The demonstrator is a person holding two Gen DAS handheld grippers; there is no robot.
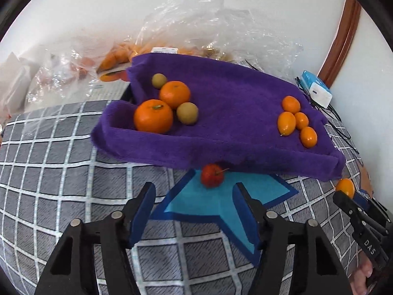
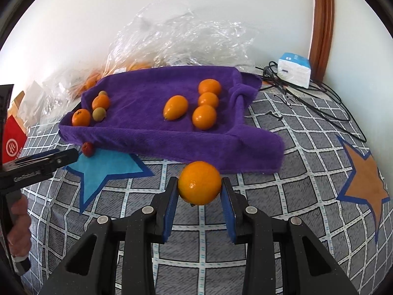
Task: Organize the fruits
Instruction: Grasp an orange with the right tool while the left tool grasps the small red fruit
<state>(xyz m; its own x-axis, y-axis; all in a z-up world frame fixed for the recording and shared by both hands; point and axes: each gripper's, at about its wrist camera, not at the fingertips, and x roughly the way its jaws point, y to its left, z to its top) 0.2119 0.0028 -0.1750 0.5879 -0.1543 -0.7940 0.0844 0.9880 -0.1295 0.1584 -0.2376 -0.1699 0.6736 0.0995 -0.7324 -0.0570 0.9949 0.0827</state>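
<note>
A grey bedcover (image 2: 282, 196) with a white grid spreads across both views, soft and slightly rumpled, printed with a blue star (image 1: 221, 201) and an orange star (image 2: 366, 186). On it lies a purple towel (image 1: 233, 123), plush and thick, its near edge rolled into a low ridge and its left corner folded up like a wall. Behind the towel, crinkled clear plastic bags (image 2: 181, 36) are heaped against the white wall, and a white and blue box (image 2: 294, 70) sits among black cables (image 2: 326, 103) by a brown wooden frame.

The right gripper (image 2: 200, 184) points down over the bare cover just in front of the towel's near edge, its blue pads pressed on either side of a smooth round kumquat (image 2: 199, 183). The left gripper (image 1: 194, 206) slants down over the blue star, jaws about half apart with nothing between them; a small red fruit (image 1: 212, 178) with a thin stem lies just ahead of its tips, touching the towel's edge. A hand (image 2: 18, 223) grips its handle.

On the towel, two mandarins (image 1: 153, 115) and two dull green-brown fruits (image 1: 187, 113) cluster at the left, while four kumquats (image 1: 294, 120) sit together at the right. The towel's middle is open.
</note>
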